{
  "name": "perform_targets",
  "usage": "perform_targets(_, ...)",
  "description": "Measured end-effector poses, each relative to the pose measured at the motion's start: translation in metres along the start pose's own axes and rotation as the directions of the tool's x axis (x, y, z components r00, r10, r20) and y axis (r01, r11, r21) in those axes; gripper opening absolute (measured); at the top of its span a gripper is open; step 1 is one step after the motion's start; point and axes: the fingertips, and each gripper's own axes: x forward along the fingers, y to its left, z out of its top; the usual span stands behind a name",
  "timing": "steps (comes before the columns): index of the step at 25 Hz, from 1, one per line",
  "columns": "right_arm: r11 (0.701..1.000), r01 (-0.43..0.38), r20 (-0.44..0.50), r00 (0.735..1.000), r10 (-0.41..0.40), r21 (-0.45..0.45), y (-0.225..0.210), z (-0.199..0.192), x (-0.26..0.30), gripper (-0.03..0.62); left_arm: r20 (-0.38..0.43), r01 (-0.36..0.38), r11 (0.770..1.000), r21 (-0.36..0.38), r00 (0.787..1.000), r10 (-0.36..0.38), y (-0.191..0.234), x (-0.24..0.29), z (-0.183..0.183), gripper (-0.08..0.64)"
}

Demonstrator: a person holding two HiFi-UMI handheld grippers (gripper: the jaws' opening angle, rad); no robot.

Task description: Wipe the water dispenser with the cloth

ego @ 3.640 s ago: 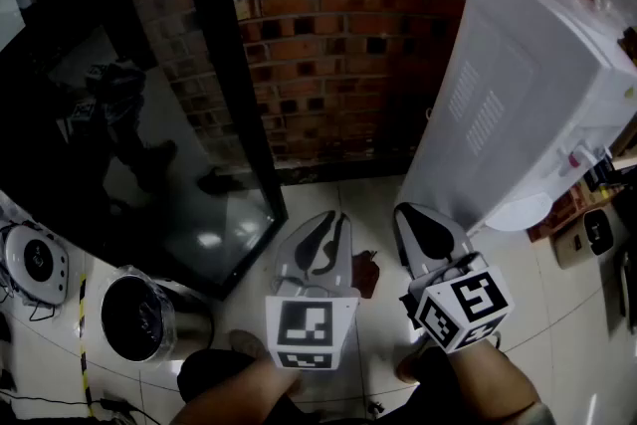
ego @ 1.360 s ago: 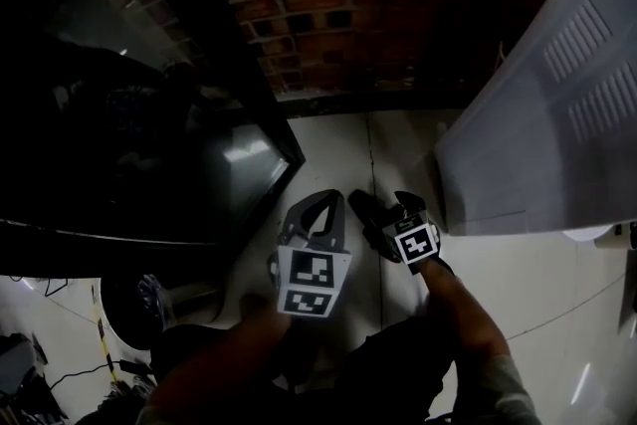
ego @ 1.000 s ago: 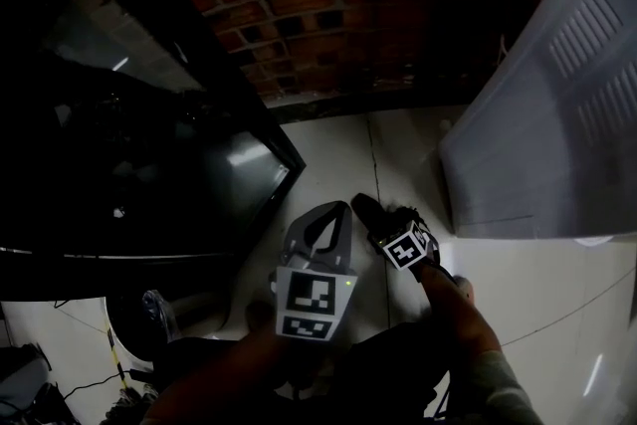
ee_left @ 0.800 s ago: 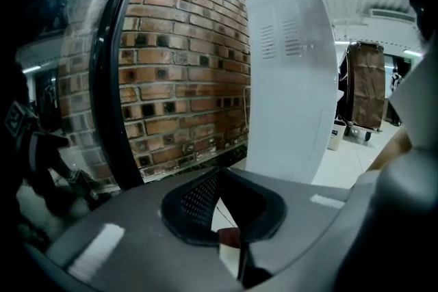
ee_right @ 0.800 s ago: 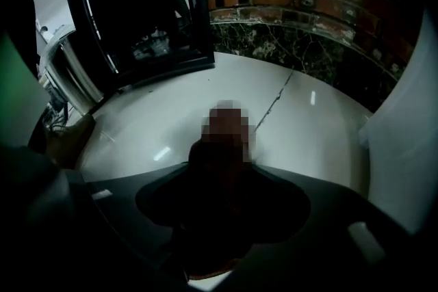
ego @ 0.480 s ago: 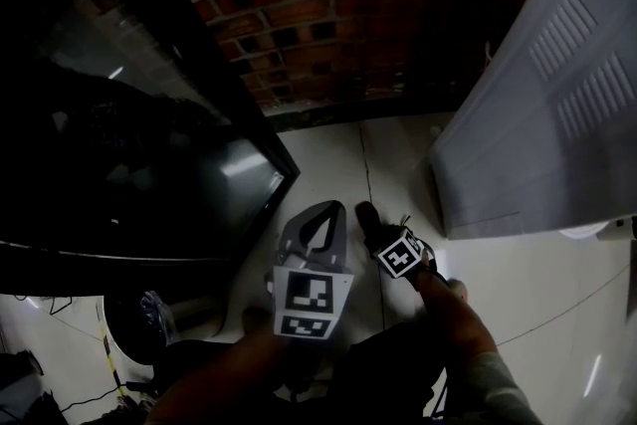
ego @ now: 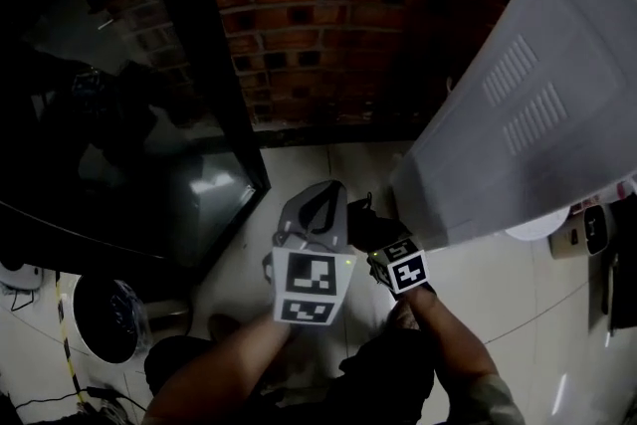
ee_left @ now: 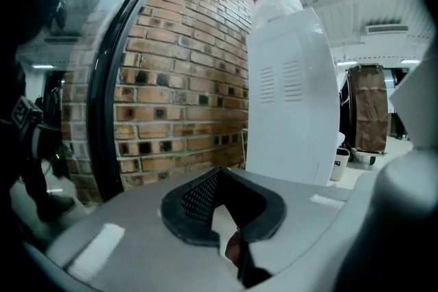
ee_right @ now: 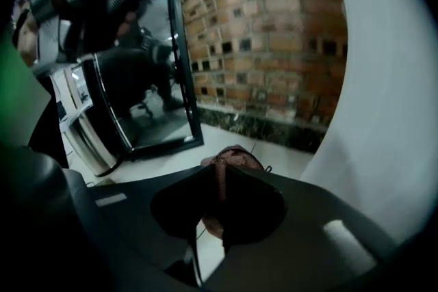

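The white water dispenser (ego: 518,134) stands tall at the right, before the brick wall; it also fills the right of the left gripper view (ee_left: 291,92) and the right gripper view (ee_right: 390,113). My dark right gripper (ego: 363,214) has just been closing its jaws and is shut on a dark reddish cloth (ee_right: 233,157), which bunches out past the tips (ee_right: 220,171) above the floor. My grey left gripper (ego: 333,189) hangs just to the left of it, jaws together (ee_left: 219,171) and holding nothing.
A red brick wall (ego: 328,15) runs behind. A black-framed glass door (ego: 129,144) stands at the left, with a steel bin (ego: 100,318) at its foot. Small items sit on the tiled floor (ego: 498,294) right of the dispenser (ego: 587,229).
Both grippers have risen from the floor. The right one has closed on the cloth and lifted it off the tiles, nearer the dispenser's side.
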Motion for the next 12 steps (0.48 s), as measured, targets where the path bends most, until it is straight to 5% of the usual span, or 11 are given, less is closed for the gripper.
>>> perform_targets(7, 0.975, 0.192, 0.296, 0.943, -0.151, -0.113, -0.005, 0.154, -0.132, 0.06, 0.11, -0.062, 0.995, -0.079, 0.991, 0.071, 0.027, -0.017, 0.058, 0.0)
perform_targets(10, 0.945, 0.31, 0.407, 0.88, -0.244, -0.103, -0.01, 0.21, -0.188, 0.06, 0.155, -0.07, 0.997, -0.039, 0.985, 0.075, 0.033, -0.027, 0.084, 0.0)
perform_targets(12, 0.908, 0.411, 0.488, 0.811, -0.322, -0.084, -0.017, 0.251, -0.226, 0.06, 0.178, -0.064, 0.998, 0.003, 0.982, 0.062, 0.031, -0.033, 0.1, 0.0)
